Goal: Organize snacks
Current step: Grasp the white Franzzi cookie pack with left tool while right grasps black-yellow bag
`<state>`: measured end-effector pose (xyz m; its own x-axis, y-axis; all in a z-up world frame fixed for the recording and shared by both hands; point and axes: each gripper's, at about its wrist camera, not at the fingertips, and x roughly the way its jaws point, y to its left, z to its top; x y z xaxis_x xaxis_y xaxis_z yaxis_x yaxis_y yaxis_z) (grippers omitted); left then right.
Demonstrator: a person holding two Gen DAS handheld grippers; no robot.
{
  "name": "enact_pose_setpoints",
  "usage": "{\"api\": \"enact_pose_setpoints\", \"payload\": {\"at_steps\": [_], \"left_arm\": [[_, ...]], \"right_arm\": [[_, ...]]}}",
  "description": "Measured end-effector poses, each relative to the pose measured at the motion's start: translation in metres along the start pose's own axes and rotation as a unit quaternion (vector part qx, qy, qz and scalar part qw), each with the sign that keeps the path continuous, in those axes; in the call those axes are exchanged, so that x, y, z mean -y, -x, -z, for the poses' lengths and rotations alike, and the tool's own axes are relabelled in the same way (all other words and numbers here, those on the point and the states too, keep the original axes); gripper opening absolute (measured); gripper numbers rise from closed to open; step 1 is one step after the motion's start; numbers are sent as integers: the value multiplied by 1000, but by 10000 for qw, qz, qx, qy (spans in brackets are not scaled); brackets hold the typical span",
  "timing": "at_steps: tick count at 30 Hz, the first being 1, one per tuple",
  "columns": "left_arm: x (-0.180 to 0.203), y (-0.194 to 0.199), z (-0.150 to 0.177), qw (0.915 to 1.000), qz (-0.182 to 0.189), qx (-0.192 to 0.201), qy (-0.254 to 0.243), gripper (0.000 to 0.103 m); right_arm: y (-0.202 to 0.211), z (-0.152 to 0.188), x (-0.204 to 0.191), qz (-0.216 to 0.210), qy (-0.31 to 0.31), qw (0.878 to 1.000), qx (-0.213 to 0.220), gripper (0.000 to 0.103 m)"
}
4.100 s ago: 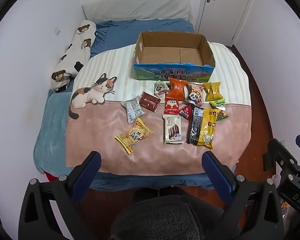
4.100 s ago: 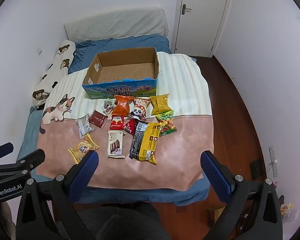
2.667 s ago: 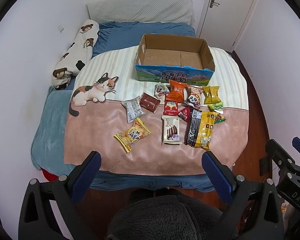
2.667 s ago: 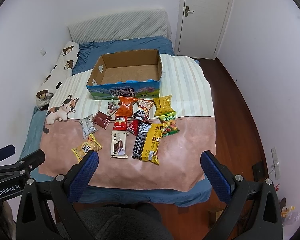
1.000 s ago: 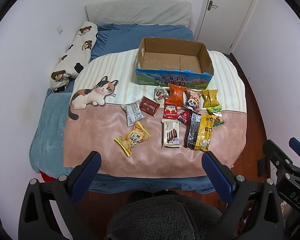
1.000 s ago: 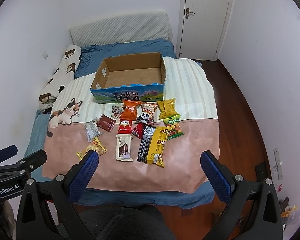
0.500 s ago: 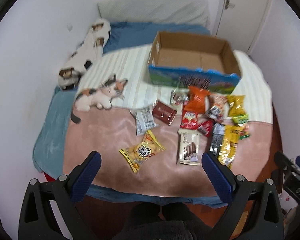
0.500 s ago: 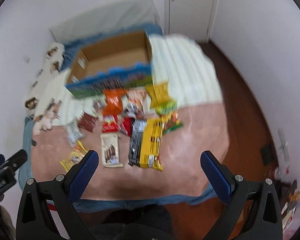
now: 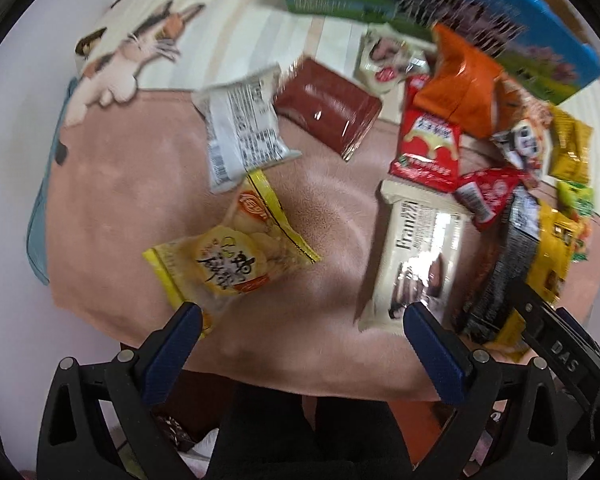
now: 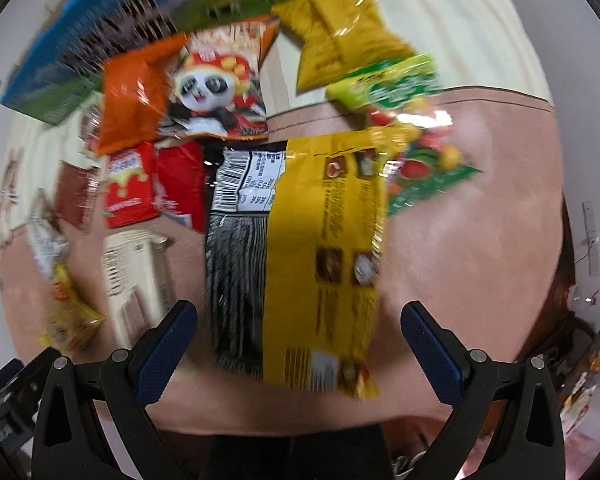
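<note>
1. Both grippers are spread wide and carry nothing. The left hand-held gripper (image 9: 300, 332) hangs over the near edge of the bed (image 9: 112, 184); the right hand-held gripper (image 10: 298, 330) hangs over the same edge further right.
2. The snacks lie loose on the bed cover, all on the near side of the cardboard box (image 9: 440, 4), none inside it as far as I can tell. The box interior is out of frame.
3. Nearest the box: orange bag (image 9: 460, 80), panda bag (image 10: 216, 92), mustard bag (image 10: 340, 36).
4. Further from the box: yellow cracker pack (image 9: 228, 256) at left gripper's left finger, white wafer pack (image 9: 416, 252) at its right finger, long yellow-and-black pack (image 10: 296, 248) between the right gripper's fingers.
5. Risks:
   - Packs overlap near the box, so a pinch could catch two or drag a neighbour.
   - Soft bed cover may get pinched along with a flat pack.
   - Slick film could slip out in transit to the box.
   - Both views are motion-blurred; fast approach means poor aim.
   - Grippers close together; may collide on the middle packs.
</note>
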<state>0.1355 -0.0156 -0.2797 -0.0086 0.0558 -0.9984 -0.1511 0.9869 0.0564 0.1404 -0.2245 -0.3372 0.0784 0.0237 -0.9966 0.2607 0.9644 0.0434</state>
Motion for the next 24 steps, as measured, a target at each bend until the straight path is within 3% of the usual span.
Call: {"api": "enact_pose_setpoints", "payload": {"at_steps": [4,7,8,13,16,17,18,20,24], "left_arm": [[12,-19,-4,9997,151,-192,41,103],[26,-28,-4,9994,223,-258,-40,103],[29,-30,-5,9992,263,-280,-69,103],[58,-47,-3,9958,712,-531,-200,103],[77,-62,-1,9947,795,-561,-323,103],[81,-64,-3,9948,789,-552,-328,93],[83,-65,-3,9947,806,-546,-322,75],[86,-69,-2,9947,808,-557,-293,59],[86,-70,-14,9966,661,-328,-369,59]], "right_arm": [[-35,-3,-10,-125,147,9994,-281,103],[-47,0,-13,162,415,9987,-237,89],[-44,3,-9,76,392,9990,-184,87],[-38,15,19,-218,284,9990,-281,87],[-43,18,25,-361,292,9982,-366,87],[-44,19,25,-349,297,9982,-388,87],[-46,20,24,-315,308,9982,-418,88],[-45,16,24,-254,306,9982,-443,89],[-54,15,27,-180,150,9989,-400,90]]}}
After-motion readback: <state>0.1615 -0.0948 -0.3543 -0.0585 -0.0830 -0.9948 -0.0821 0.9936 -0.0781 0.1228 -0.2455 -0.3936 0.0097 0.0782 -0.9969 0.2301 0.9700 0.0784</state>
